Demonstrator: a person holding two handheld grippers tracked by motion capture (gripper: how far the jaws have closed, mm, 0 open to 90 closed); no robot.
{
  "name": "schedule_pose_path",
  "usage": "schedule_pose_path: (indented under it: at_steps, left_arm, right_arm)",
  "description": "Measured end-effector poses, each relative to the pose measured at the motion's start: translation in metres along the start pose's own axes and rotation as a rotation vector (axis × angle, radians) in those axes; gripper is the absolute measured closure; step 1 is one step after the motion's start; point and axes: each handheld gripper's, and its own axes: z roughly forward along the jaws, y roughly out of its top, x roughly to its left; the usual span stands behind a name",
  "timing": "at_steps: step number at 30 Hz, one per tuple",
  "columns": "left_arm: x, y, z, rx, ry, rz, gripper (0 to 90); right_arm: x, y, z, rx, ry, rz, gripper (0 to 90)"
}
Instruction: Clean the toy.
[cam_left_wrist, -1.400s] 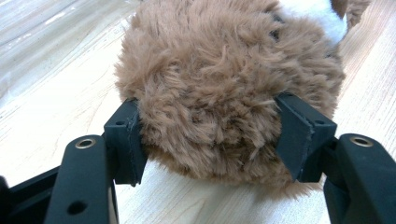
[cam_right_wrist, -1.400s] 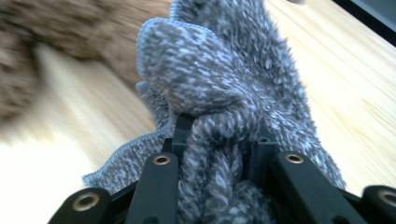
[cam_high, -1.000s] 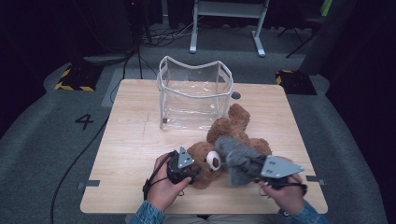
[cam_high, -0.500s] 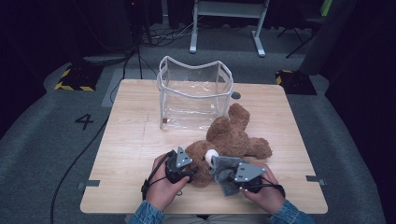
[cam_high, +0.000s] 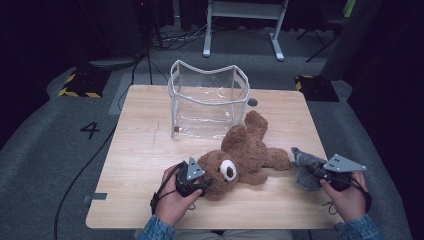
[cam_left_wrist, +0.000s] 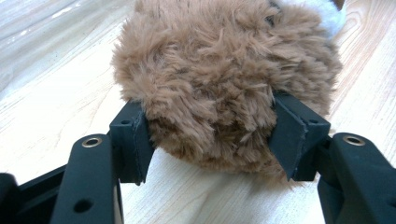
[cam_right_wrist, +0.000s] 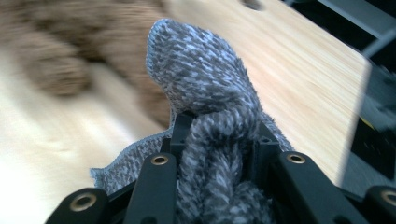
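The left tool (cam_high: 192, 181) squeezes the bear (cam_high: 243, 155) by its furry head, one jaw on each side. The bear lies flat on the counter (cam_high: 140, 150), in front of the clear bag (cam_high: 209, 102). The right tool (cam_high: 320, 172) is clamped on a bunched grey cloth (cam_right_wrist: 205, 93), just past the bear's leg, near the counter's right edge
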Motion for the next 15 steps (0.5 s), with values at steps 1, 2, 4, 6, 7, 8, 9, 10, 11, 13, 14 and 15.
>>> schedule_pose_path:
  at_steps: [1,2,4,6,7,8,9,10,11,13,14,15]
  left_arm:
    - [0.0,0.0,-0.001,0.0,0.005,0.002,37.4]
    - [-0.001,0.0,-0.001,-0.004,0.003,-0.004,37.3]
    - [-0.001,0.0,-0.001,-0.009,-0.002,-0.002,37.0]
    - [-0.001,0.0,-0.001,-0.011,-0.002,0.0,36.9]
    - [-0.001,0.0,-0.001,-0.011,-0.005,0.002,36.8]
    - [-0.001,-0.001,-0.001,-0.01,-0.005,0.003,36.7]
    - [-0.001,-0.001,-0.001,-0.013,-0.007,0.003,36.7]
    - [-0.001,-0.001,-0.001,-0.013,-0.007,0.003,36.5]
    - [-0.001,-0.001,-0.002,-0.013,-0.008,0.005,36.3]
    - [-0.001,-0.001,-0.003,-0.015,-0.008,0.005,35.6]
    - [-0.001,-0.001,-0.003,-0.017,-0.011,-0.001,35.2]
    - [-0.001,-0.001,-0.003,-0.019,-0.012,-0.001,34.9]
  right_arm:
    - [-0.007,-0.001,0.001,-0.005,-0.013,0.023,70.6]
    - [-0.013,-0.001,0.003,-0.004,-0.026,0.036,70.7]
    - [-0.024,0.0,0.011,0.003,-0.036,0.064,70.7]
    - [-0.033,0.001,0.021,0.014,-0.036,0.089,70.7]
    - [-0.036,0.001,0.027,0.019,-0.034,0.108,70.6]
    - [-0.039,0.001,0.034,0.024,-0.028,0.122,69.2]
    - [-0.041,0.001,0.041,0.024,-0.025,0.136,66.3]
    - [-0.042,0.001,0.049,0.029,-0.025,0.148,60.6]
    - [-0.044,0.0,0.058,0.041,-0.029,0.154,52.7]
    - [-0.045,0.0,0.071,0.035,-0.037,0.175,36.3]
    - [-0.044,0.001,0.073,0.021,-0.038,0.181,33.0]
    - [-0.042,0.006,0.072,0.01,-0.044,0.173,29.9]
